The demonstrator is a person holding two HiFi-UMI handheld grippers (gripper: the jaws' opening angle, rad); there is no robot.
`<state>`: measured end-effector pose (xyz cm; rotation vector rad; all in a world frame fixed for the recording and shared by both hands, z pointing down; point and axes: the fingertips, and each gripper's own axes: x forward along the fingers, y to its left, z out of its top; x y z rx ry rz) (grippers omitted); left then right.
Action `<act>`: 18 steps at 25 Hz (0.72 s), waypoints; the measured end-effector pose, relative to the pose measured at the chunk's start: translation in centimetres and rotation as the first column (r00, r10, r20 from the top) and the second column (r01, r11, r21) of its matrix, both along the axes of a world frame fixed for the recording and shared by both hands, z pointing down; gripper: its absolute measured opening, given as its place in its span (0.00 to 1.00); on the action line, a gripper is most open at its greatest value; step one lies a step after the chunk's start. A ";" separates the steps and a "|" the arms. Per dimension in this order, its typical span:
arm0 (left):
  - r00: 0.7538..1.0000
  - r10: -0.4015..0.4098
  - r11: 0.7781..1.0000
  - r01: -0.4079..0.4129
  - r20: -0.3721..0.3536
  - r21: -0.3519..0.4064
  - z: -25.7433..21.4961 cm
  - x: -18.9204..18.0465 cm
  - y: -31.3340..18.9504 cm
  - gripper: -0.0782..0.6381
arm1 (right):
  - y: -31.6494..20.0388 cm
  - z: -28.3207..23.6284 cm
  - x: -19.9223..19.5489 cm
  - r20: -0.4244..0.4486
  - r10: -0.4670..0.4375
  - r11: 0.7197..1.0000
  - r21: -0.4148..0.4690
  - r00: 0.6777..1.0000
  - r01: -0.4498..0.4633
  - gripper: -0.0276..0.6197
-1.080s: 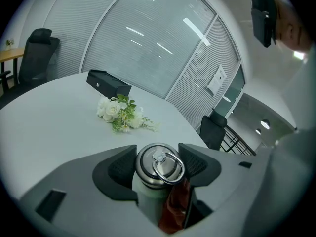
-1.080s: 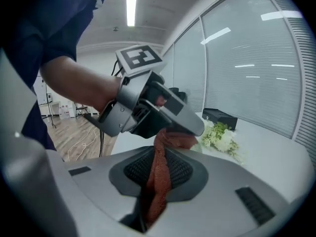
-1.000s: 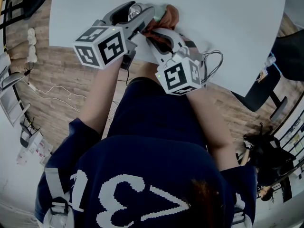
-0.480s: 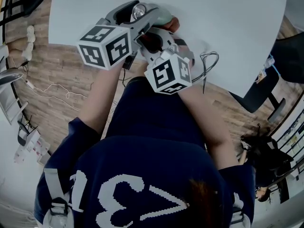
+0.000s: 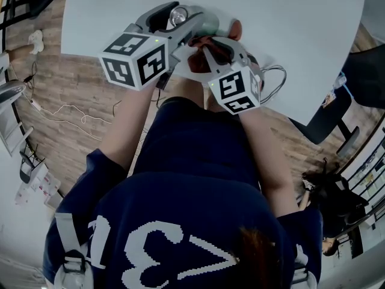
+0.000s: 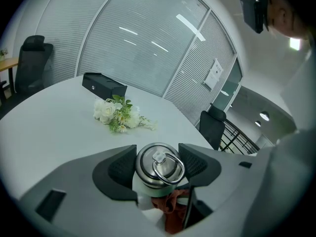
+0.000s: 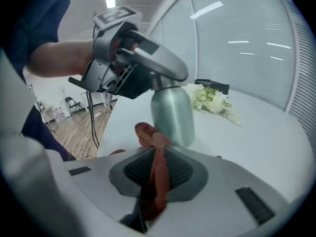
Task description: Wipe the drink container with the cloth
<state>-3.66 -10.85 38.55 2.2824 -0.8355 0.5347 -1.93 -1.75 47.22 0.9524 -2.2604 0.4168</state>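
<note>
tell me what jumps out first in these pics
The left tongs clamp an upright green bottle at its steel cap, near the edge of the table. The right tongs pinch a rust-red cloth right beside the bottle. Farther back lies a bunch of white flowers.

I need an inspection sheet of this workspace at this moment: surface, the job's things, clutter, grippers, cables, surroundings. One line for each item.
Surface: white table, no spill seen.
Job's things: green drink container with a steel ring lid, upright; red cloth close beside it, contact cannot be told.
Clutter: white flowers and a black box, farther across the table, apart from the drink container.
Grippers: left gripper, jaws shut on the drink container's top; right gripper, jaws shut on the cloth.
Cables: one loop by the right gripper; a loose wire on the wooden floor.
Surroundings: office chairs; glass wall with blinds.
</note>
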 end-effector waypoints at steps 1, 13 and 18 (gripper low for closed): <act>1.000 0.001 1.000 -0.001 0.000 -0.002 0.0 0.0 0.0 0.49 | -0.2 0.0 1.0 0.004 0.024 1.000 -0.004 1.000 -0.024 0.16; 0.998 0.053 0.998 -0.054 0.028 0.036 0.0 1.0 0.3 0.49 | -3.8 -1.6 8.3 0.135 0.273 0.962 -0.035 0.953 -0.271 0.16; 0.996 0.073 0.995 -0.076 0.054 0.063 -0.2 1.6 0.3 0.49 | -5.6 -3.8 6.9 0.255 0.240 0.968 0.013 0.937 -0.251 0.16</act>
